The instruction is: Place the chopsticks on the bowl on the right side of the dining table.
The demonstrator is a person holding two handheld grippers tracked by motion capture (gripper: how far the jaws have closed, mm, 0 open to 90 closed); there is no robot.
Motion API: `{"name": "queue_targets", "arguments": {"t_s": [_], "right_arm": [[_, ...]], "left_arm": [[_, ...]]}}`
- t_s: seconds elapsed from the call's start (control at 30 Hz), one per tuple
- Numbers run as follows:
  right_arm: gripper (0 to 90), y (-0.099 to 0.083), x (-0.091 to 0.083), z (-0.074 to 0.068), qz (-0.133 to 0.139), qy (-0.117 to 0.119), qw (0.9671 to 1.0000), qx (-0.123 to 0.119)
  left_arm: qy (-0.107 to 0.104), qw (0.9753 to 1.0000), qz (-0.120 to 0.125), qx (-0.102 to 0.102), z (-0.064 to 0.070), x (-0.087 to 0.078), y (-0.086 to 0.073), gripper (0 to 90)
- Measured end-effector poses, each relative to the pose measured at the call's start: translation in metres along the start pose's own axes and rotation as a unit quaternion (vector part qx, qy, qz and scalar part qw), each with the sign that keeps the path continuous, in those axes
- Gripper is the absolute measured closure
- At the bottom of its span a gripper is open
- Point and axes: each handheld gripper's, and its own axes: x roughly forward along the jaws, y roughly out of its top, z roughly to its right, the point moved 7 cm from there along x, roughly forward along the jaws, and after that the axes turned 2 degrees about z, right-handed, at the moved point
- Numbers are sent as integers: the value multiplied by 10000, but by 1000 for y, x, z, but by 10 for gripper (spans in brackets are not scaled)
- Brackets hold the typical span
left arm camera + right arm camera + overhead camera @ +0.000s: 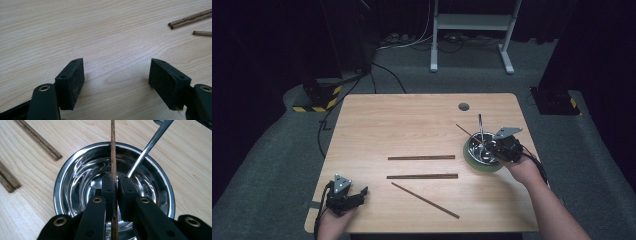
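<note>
Chopstick (113,150) placement is the step in hand: the right gripper (115,182) is clamping one wooden stick between narrowed jaws, directly over the steel bowl (75,182), which is sitting on a green plate (472,162) near the table's right edge. A metal utensil (150,145) is already leaning inside the bowl. To do this well, I'd judge the stick should be lowered until its tip is resting in the bowl before the grip is loosened, keeping off the utensil. The left gripper (116,75) is waiting with jaws wide above bare table (75,30), while three more chopsticks (422,176) are lying mid-table
</note>
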Motion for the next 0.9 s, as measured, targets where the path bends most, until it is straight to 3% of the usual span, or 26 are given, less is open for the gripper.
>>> {"name": "queue_targets", "arguments": {"t_s": [0.13, 0.2, 0.3, 0.43, 0.67, 0.9], "right_arm": [[829, -2, 2, 1, -54, -10, 10000, 2], [763, -2, 2, 1, -52, -53, 10000, -11], [672, 2, -1, 1, 93, -103, 9999, 92], [651, 6, -9, -2, 225, -94, 9997, 88], [640, 13, -23, -24, 452, -106, 9989, -5], [630, 9, -26, -52, 509, 89, 9987, 25]], "left_arm": [[0, 10000, -6, 6, 0, 0, 0, 285], [-1, 10000, -3, 4, 0, 0, 0, 285], [-1, 10000, 0, -1, 0, 0, 0, 285], [-2, 10000, 3, -5, 0, 0, 0, 285], [0, 10000, 9, -10, 0, 0, 0, 285], [-1, 10000, 5, -6, 0, 0, 0, 285]]}}
